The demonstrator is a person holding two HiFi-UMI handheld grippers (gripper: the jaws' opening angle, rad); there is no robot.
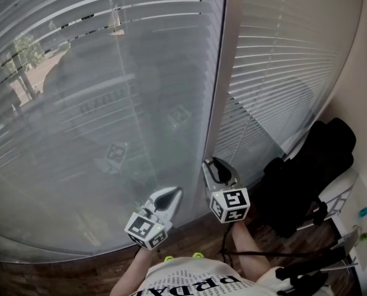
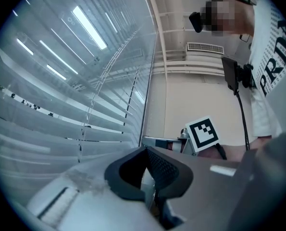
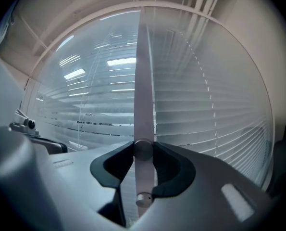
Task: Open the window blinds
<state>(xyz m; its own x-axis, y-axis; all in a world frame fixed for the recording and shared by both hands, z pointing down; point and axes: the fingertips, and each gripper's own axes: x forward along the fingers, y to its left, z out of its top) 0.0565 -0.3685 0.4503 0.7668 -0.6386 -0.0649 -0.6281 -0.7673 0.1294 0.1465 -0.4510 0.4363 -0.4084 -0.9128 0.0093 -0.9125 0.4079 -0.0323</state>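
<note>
The blinds (image 1: 78, 103) cover the window across most of the head view, in two sections divided by an upright frame post (image 1: 217, 73). In the left section, trees and a building show faintly between the slats; the right section (image 1: 288, 54) reads as closely stacked pale slats. A black chair (image 1: 306, 171) stands at the right, near the wall, on a wooden floor (image 1: 66, 276).

The left gripper (image 1: 169, 196) is held low in front of the left section, pointing up toward the slats and not touching them. In the left gripper view its fingers (image 2: 128, 174) are pressed together. The marker cube (image 2: 203, 134) of the other gripper shows just beyond them.

The right gripper (image 1: 215, 165) sits at the foot of the frame post, just beside the left one. In the right gripper view its fingers (image 3: 174, 172) are closed on the slim pale wand (image 3: 143, 105) of the blinds, which runs straight up from between them, with its round lower end (image 3: 143, 198) below the grip
</note>
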